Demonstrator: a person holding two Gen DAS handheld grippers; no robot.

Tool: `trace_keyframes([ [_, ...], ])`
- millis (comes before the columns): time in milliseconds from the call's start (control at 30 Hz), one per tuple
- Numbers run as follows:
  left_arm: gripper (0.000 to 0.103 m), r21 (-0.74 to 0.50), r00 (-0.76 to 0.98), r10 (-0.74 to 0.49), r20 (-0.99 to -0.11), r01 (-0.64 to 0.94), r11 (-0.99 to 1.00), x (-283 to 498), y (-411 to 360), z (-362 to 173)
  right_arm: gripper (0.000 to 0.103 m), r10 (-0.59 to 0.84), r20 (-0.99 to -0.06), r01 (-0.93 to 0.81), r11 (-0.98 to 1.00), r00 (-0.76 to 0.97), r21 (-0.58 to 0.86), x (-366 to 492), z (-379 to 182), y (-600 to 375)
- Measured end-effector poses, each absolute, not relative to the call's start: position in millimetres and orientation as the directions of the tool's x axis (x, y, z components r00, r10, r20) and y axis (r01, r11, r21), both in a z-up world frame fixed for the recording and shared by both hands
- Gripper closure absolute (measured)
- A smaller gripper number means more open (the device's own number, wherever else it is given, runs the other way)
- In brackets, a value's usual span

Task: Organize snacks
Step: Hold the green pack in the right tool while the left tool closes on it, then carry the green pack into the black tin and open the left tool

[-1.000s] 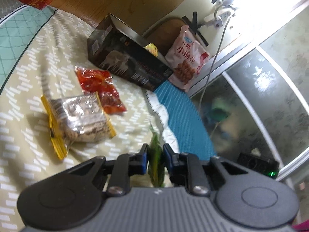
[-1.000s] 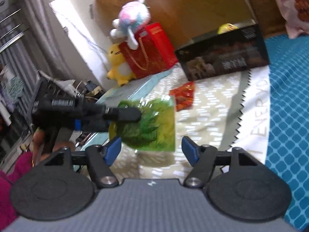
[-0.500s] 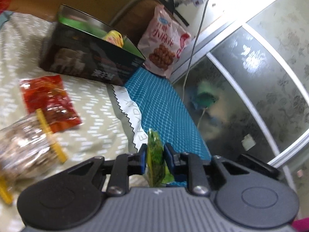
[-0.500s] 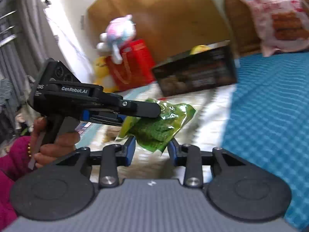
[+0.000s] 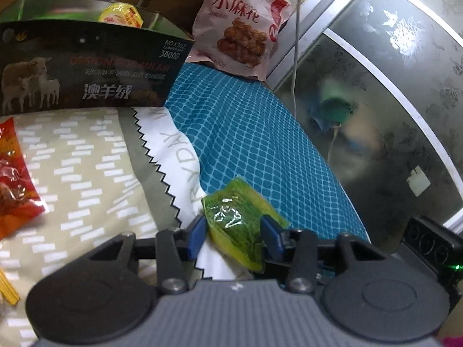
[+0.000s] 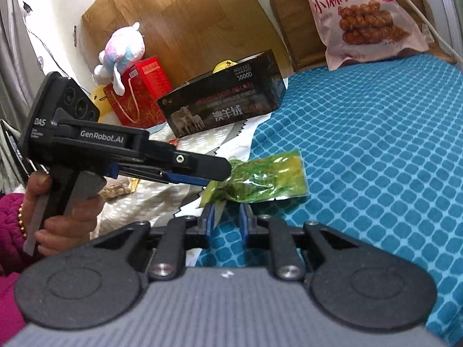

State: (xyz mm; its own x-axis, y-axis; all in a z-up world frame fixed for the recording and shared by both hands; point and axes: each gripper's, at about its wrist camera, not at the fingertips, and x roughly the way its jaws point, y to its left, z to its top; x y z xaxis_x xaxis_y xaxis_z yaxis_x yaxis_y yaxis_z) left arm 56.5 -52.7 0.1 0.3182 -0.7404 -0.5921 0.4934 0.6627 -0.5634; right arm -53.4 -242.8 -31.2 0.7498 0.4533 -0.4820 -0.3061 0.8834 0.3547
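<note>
A green foil snack packet (image 5: 237, 222) lies flat on the bed at the seam of white cloth and blue quilt (image 5: 254, 133). My left gripper (image 5: 234, 235) is open, its jaws on either side of the packet. In the right wrist view the packet (image 6: 266, 177) lies beyond the left gripper's tip (image 6: 214, 167). My right gripper (image 6: 225, 219) is nearly shut and empty, just short of the packet. A black open box (image 5: 86, 69) with a yellow snack (image 5: 121, 17) inside stands farther back.
A pink bag of fried twists (image 5: 240, 23) leans behind the box, also in the right wrist view (image 6: 361, 17). A red snack packet (image 5: 14, 182) lies at the left on the beige sheet. A red gift bag (image 6: 139, 89) and plush toys (image 6: 121, 52) stand at the back. Glass doors border the bed's right side.
My left gripper has opened and let the green packet down flat onto the bed. My right gripper has narrowed further and moved off the packet.
</note>
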Motion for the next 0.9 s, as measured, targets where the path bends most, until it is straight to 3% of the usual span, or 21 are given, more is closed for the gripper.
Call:
trace_keyframes([
  [167,0.056,-0.589,0.293,-0.748,-0.595,0.474,0.654,62.4,-54.6,1.2,0.061,0.474,-0.468,-0.286,0.863,0.746,0.417,-59.0,-24.7,-258.6],
  [267,0.058,-0.6,0.288,-0.751,-0.593,0.464,0.652,65.2,-57.9,0.6,0.061,0.499,-0.441,-0.219,0.809,0.746,0.545,-53.4,-31.3,-274.3],
  [333,0.065,-0.607,0.285,-0.754,-0.592,0.459,0.649,67.1,-58.9,-0.3,0.061,0.51,-0.402,-0.179,0.76,0.76,0.625,-50.4,-36.4,-281.1],
  [400,0.083,-0.622,0.268,-0.76,-0.592,0.448,0.642,69.5,-60.4,-4.6,0.061,0.518,-0.366,-0.167,0.724,0.773,0.669,-46.7,-39.3,-282.2],
  [433,0.082,-0.634,0.255,-0.767,-0.589,0.443,0.634,70.4,-61.1,-7.4,0.06,0.513,-0.359,-0.162,0.719,0.78,0.676,-45.7,-39.5,-281.1],
  [733,0.091,-0.68,0.24,-0.802,-0.547,0.432,0.593,66.5,-55.5,-5.9,0.058,0.481,-0.35,-0.209,0.78,0.804,0.59,-46.3,-28.1,-264.5],
  [767,0.092,-0.688,0.241,-0.81,-0.535,0.433,0.583,66.9,-54.4,-3.5,0.054,0.484,-0.343,-0.237,0.793,0.805,0.562,-48.3,-25.0,-262.2],
  [800,0.092,-0.697,0.242,-0.819,-0.521,0.434,0.571,67.6,-52.4,-0.7,0.041,0.476,-0.35,-0.264,0.82,0.807,0.507,-50.3,-20.6,-255.0],
  [833,0.092,-0.7,0.245,-0.822,-0.514,0.434,0.567,68.5,-51.1,1.8,0.035,0.451,-0.366,-0.275,0.854,0.814,0.442,-51.9,-17.4,-248.4],
  [900,0.092,-0.694,0.255,-0.814,-0.522,0.429,0.579,72.6,-50.0,3.5,0.035,0.368,-0.418,-0.267,0.922,0.83,0.28,-50.9,-13.9,-230.8],
])
